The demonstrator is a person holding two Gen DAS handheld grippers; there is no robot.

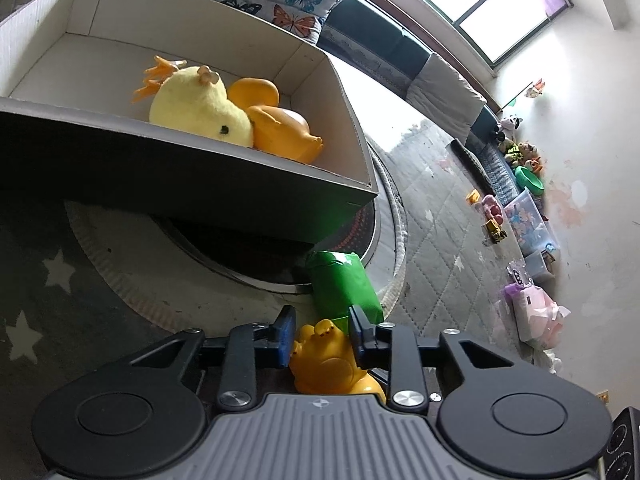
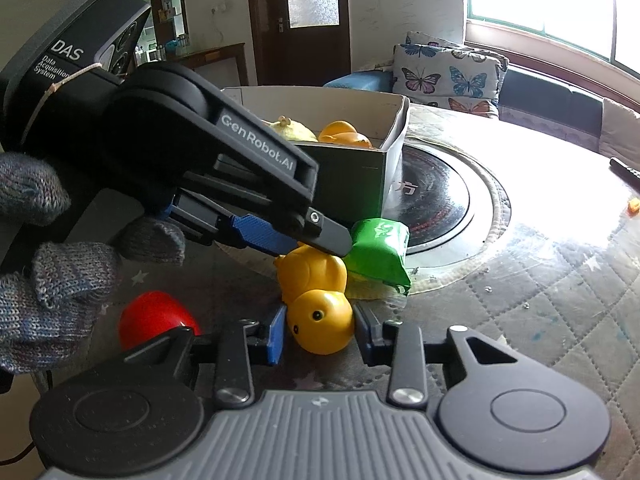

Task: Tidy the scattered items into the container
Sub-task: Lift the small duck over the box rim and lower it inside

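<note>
Nearest your right claw [image 2: 320, 334]: one yellow rubber duck [image 2: 318, 300], lying on the counter [image 2: 540, 280], head toward the lens. Your right claw's blue fingers [image 2: 276, 334] stand either side of the head with a gap on each side — released, not gripping.

Left to right across the right wrist view:
- Your gloved hand [image 2: 44, 288], grey knit, wrapped round the left tool's handle.
- Red item [image 2: 154, 318], rounded, on the counter just left of the duck; what it is cannot be told.
- Your left claw [image 2: 304, 240], reaching down from upper left, its fingers set on the duck's body. In the left wrist view its blue pads [image 1: 286, 334] press both flanks of the body [image 1: 326, 354] — clenched on the duck.
- Green packet [image 2: 380, 250], crumpled, touching the duck's far side, lying at the rim of the dark round inset [image 2: 436, 200] in the counter.
- Cardboard box [image 2: 352, 188], open-topped, dark outside and pale inside, standing behind duck and packet, partly on the inset.

Box contents, left wrist view: yellow plush chick [image 1: 200, 108] with orange feet, at left; two orange rubber ducks [image 1: 280, 128] touching it at right.

Beyond the counter — butterfly cushion [image 2: 448, 68] on a sofa under the window.
</note>
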